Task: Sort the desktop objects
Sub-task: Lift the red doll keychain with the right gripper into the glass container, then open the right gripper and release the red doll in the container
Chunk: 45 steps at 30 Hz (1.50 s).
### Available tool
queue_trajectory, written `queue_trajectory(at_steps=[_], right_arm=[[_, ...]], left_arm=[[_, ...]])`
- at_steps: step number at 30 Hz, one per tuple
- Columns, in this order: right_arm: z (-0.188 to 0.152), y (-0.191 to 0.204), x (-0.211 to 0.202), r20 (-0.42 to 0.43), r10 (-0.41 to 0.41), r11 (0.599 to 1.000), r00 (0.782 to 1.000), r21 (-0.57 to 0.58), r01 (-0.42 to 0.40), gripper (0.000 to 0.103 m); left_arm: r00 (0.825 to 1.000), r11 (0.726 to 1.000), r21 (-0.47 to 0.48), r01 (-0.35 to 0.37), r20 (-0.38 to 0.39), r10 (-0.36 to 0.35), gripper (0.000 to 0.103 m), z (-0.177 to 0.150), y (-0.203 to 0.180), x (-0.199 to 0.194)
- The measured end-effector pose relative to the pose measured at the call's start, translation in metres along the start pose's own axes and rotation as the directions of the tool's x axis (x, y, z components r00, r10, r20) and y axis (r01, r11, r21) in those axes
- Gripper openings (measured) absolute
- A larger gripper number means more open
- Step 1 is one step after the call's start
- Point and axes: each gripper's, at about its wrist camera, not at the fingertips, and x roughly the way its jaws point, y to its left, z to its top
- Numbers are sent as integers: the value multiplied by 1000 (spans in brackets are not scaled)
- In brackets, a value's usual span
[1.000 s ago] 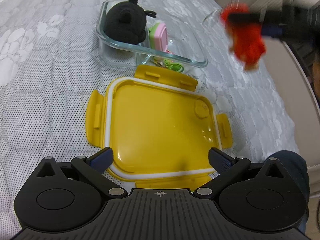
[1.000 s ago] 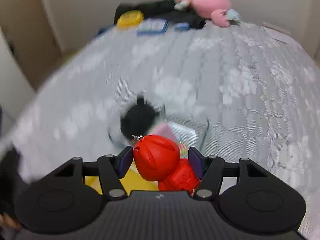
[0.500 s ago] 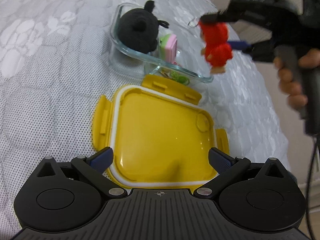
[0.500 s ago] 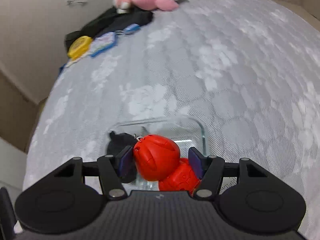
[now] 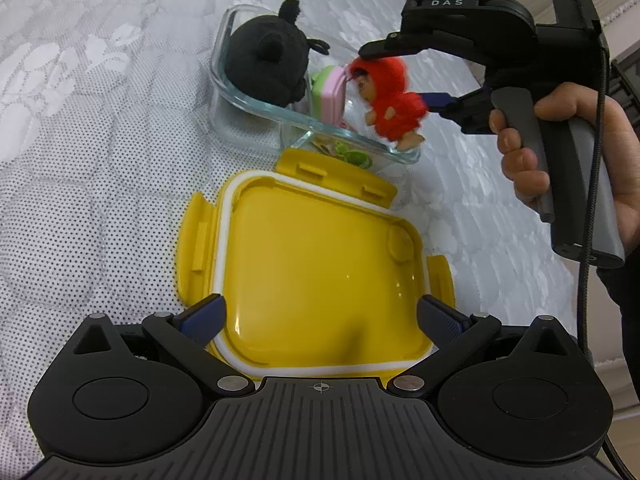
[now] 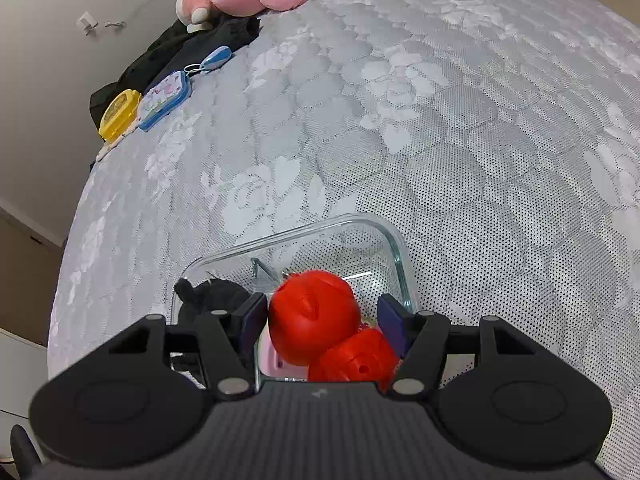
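Here the right gripper [image 5: 394, 76], clamped on a fuzzy red hooded doll [image 5: 390, 100], hangs directly above the clear glass container's [image 5: 256, 100] empty compartment; the left gripper [image 5: 320, 320] gapes empty over the yellow lid [image 5: 316, 272].

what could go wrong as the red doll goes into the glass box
1. The red doll hangs over the glass container's near rim in the right gripper; released here, it might tip out onto the yellow lid.
2. The black plush and pink case already fill much of the box, so the doll may sit proud.
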Motion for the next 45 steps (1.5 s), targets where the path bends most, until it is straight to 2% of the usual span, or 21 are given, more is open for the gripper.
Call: queue_trajectory(at_steps=[5, 8, 9, 11, 13, 15, 17, 20, 23, 25, 27, 29, 32, 33, 37, 40, 44, 45], right_arm=[[1, 1, -4, 6, -2, 999, 1000, -45, 2, 66], [0, 10, -10, 15, -3, 988, 1000, -155, 5, 48], [-2, 16, -12, 17, -7, 976, 1000, -218, 11, 46], [-9, 29, -15, 23, -13, 934, 1000, -357, 20, 46], [-19, 44, -18, 32, -15, 869, 999, -493, 29, 46], [-32, 58, -19, 44, -13, 795, 999, -605, 37, 57], [-43, 69, -18, 52, -9, 742, 999, -669, 42, 59], [-53, 80, -10, 40, 4, 723, 999, -690, 25, 59], [-58, 88, 4, 41, -31, 708, 999, -704, 51, 58], [-59, 87, 13, 40, -57, 714, 998, -697, 69, 54], [-57, 83, 19, 27, -68, 735, 997, -674, 68, 36], [-54, 79, 16, 38, -74, 759, 996, -646, 82, 26], [-48, 76, 11, 37, -69, 782, 997, -618, 77, 20], [-46, 75, 8, 42, -62, 794, 997, -604, 74, 1], [-31, 70, -7, 99, 5, 846, 995, -531, 48, 1], [-22, 67, -10, 103, 38, 885, 994, -464, 14, 2], [-24, 60, -2, 41, 29, 913, 999, -408, -10, 24], [-25, 59, 0, 24, 27, 919, 999, -394, -15, 27]], left_arm=[[1000, 1000, -1, 1, 0, -1, 103, -1, 0, 1], [1000, 1000, 1, -1, 0, 1, 103, -2, -1, 0], [1000, 1000, 2, -2, -1, 2, 103, -2, -1, 1], [1000, 1000, 4, -3, -1, 3, 103, -2, -2, 2], [1000, 1000, 7, -6, -2, 6, 103, -2, -3, 3], [1000, 1000, 9, -7, -3, 7, 103, -2, -3, 3], [1000, 1000, 11, -8, -3, 8, 103, -2, -4, 2], [1000, 1000, 12, -8, -3, 8, 103, -3, -4, 2], [1000, 1000, 12, -7, -3, 8, 103, -3, -4, 2], [1000, 1000, 12, -6, -4, 7, 103, -3, -4, 2], [1000, 1000, 10, -5, -4, 5, 103, -2, -4, 2], [1000, 1000, 9, -4, -4, 4, 103, -2, -4, 3], [1000, 1000, 9, -4, -4, 4, 103, -2, -4, 3], [1000, 1000, 10, -4, -4, 4, 103, -2, -4, 2], [1000, 1000, 11, -5, -4, 5, 103, -2, -3, 1], [1000, 1000, 12, -5, -4, 5, 103, -3, -3, 1], [1000, 1000, 11, -5, -3, 5, 103, -3, -3, 1], [1000, 1000, 11, -5, -3, 5, 103, -3, -3, 1]])
